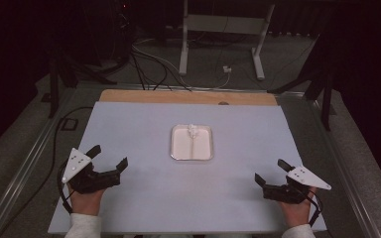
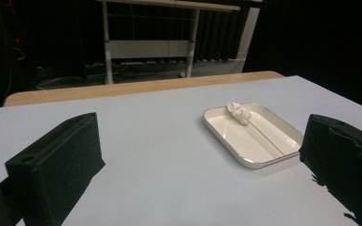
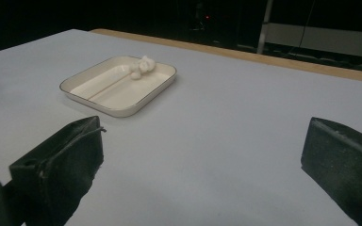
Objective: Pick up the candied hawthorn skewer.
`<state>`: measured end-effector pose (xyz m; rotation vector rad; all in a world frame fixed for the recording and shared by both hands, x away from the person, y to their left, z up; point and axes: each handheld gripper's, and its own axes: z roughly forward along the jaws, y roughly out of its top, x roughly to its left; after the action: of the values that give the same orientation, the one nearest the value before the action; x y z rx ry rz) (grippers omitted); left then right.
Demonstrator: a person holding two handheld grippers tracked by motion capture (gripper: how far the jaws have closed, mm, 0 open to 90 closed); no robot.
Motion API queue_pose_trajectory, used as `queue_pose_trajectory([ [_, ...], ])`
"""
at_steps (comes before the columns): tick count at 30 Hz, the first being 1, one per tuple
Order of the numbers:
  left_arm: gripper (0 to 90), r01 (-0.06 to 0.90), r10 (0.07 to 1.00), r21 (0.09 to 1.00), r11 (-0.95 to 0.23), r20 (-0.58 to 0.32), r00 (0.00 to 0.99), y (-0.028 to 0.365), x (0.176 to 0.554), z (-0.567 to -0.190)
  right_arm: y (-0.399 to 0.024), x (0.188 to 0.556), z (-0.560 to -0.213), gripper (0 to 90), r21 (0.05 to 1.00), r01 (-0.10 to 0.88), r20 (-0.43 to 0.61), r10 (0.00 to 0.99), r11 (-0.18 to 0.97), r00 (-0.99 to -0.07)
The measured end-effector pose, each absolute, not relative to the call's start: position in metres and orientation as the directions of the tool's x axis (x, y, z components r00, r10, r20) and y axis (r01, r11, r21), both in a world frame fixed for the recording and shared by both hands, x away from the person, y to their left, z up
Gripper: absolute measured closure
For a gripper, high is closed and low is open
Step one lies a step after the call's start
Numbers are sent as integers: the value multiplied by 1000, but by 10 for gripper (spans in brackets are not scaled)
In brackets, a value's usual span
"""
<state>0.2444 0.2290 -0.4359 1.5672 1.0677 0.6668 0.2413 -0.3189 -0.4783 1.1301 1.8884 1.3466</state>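
The shallow cream rectangular tray (image 1: 192, 151) looked like glazed ceramic or hard plastic, glossy and smooth, with a thin darker line around its rim. At its far edge lay a small white crumpled lump (image 1: 192, 130), soft-looking and matt, perhaps tissue or cloth. Under the tray, the pale grey-blue table cover (image 1: 144, 193) appeared smooth and matt, without sheen. Beyond the tray, a bare strip of light wooden tabletop (image 1: 178, 96) showed a dull finish. The left gripper (image 1: 110, 161) and right gripper (image 1: 270, 172) had black jaws with rough, foam-like matt pads and flat grey plates.
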Motion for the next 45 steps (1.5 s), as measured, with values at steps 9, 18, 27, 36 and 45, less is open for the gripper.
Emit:
queue_pose_trajectory([
  [9,6,285,877,958,-36,-106,468,212,265,-425,-321,242,-479,0,940,313,36,876,134,-482],
  [18,6,294,862,954,-58,-100,496,196,284,-423,-321,242,-480,0,939,316,34,877,136,-480],
  [27,6,307,852,949,-68,-105,513,184,298,-426,-321,242,-480,0,940,314,33,879,135,-476],
  [36,6,323,847,943,-79,-107,520,173,310,-431,-322,242,-480,0,940,315,33,881,133,-471],
  [45,6,355,839,930,-95,-117,532,157,325,-440,-322,242,-480,0,939,315,33,880,134,-473],
])
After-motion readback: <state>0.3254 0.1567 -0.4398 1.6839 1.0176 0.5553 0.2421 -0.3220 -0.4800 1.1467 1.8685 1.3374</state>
